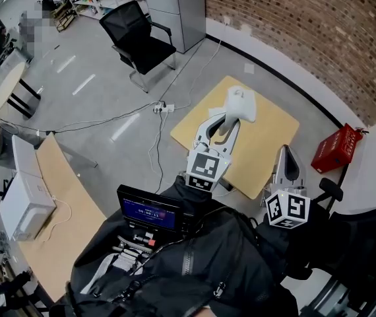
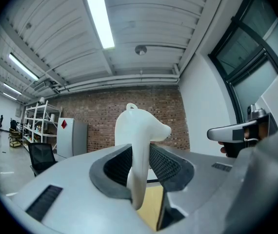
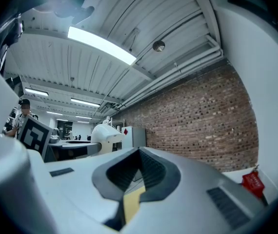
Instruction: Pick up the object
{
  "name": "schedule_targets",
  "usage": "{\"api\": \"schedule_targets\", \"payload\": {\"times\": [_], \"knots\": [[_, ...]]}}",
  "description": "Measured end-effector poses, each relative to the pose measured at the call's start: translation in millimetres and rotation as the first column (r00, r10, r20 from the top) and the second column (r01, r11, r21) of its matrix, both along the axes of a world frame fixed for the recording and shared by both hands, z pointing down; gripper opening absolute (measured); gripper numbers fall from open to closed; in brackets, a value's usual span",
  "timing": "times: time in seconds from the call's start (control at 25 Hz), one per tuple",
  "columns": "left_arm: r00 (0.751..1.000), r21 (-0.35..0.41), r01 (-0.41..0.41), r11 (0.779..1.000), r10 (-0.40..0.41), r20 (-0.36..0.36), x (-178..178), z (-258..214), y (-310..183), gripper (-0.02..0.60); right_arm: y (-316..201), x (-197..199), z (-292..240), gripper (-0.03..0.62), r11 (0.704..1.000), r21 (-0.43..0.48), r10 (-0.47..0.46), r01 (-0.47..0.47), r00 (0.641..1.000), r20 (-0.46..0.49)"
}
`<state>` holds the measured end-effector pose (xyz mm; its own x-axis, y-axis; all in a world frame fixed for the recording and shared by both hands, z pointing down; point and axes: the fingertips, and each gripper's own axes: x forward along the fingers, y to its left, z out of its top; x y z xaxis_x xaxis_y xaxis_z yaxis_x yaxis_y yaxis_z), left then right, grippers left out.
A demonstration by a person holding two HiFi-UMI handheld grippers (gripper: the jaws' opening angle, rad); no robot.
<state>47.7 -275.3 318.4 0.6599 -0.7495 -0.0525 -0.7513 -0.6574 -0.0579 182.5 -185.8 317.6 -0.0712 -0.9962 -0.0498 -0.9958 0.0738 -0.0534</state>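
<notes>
My left gripper pinches the white curved plastic object, long axis upright, bulbous head pointing rightward; jaws partly apart; right gripper closed, empty

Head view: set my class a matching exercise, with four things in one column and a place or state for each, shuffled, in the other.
Things:
1 white object
2 right gripper
3 red case
4 black chair

Places or states:
A on the floor, right of the yellow table
B held in the left gripper's fingers
C near the grey cabinet
D fingers together, nothing in them

Pairs: 1-B; 2-D; 3-A; 4-C
</notes>
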Motion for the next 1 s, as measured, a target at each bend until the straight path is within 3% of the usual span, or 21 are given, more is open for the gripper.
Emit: {"api": "schedule_targets", "payload": {"times": [1.0], "knots": [[1.0,-0.007,-0.011,1.0,0.011,0.006,2.8,3.9,-0.1,0.118,-1.8,-7.0,2.1,0.003,0.999,0.004,-0.038,0.038,0.999,-0.018]]}}
